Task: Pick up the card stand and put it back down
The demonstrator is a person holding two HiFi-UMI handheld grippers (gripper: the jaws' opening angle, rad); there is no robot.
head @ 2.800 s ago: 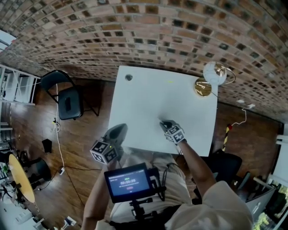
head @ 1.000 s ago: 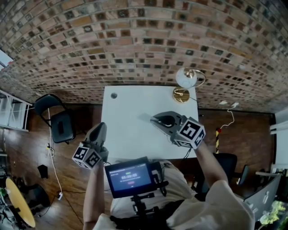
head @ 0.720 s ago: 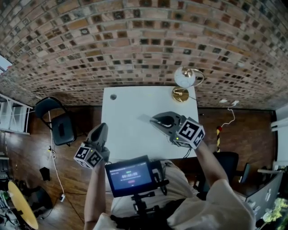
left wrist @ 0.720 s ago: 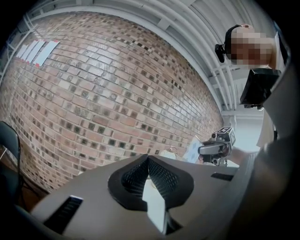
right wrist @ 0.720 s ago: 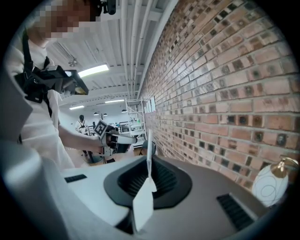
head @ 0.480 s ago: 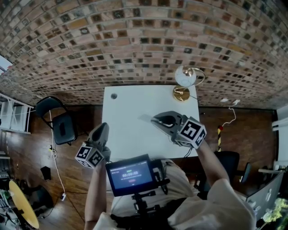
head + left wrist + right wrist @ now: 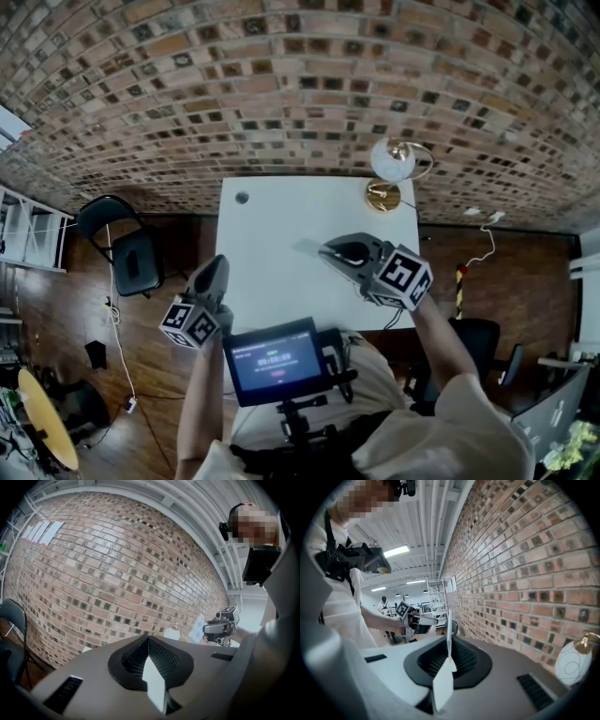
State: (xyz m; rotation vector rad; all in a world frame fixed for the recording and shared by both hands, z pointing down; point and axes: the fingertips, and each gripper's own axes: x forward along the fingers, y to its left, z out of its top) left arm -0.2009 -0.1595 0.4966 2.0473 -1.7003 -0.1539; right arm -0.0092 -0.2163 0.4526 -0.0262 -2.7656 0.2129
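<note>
Head view: the white table (image 7: 281,220) stands against a brick wall, with a globe lamp (image 7: 392,169) at its far right corner. The right gripper (image 7: 330,251) is held above the table's right half, and the card stand (image 7: 307,247) projects from its tip. The left gripper (image 7: 216,270) hangs off the table's near left corner. A chair (image 7: 131,255) stands left of the table.

Left gripper view: the jaws are pressed together with nothing between them. The right gripper and the pale card stand (image 7: 198,628) show at the right.

Right gripper view: the jaws pinch the card stand's lower edge. The sheet rises upright and edge-on.
</note>
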